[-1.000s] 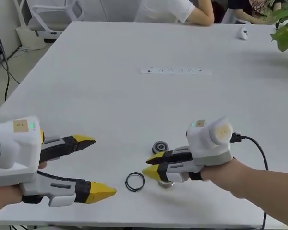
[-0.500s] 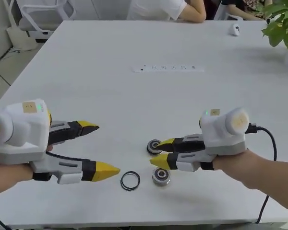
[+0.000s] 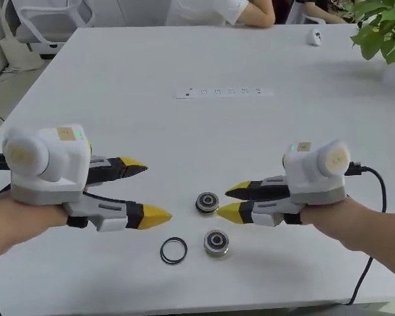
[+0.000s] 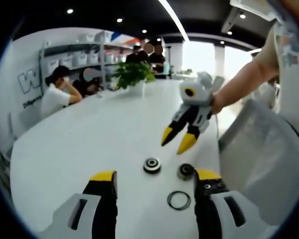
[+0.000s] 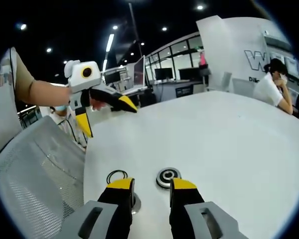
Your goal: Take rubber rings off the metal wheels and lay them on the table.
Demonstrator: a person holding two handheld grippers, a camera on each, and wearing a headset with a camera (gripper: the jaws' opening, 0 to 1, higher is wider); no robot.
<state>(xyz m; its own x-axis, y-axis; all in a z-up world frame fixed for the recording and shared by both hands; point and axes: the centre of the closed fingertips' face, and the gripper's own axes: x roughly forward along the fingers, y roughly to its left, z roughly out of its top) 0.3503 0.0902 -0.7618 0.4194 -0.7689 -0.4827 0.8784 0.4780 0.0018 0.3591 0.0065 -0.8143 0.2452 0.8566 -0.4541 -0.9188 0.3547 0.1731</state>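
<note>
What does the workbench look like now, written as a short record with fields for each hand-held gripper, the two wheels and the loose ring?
left hand-held gripper: open, empty, held over the table to the left of the ring
right hand-held gripper: open, empty, tips close to the farther wheel
farther wheel: lies flat on the table, dark outer band
nearer wheel: lies flat, rim looks greyer
rubber ring: loose on the table, beside the nearer wheel, not touching it
table: white
</note>
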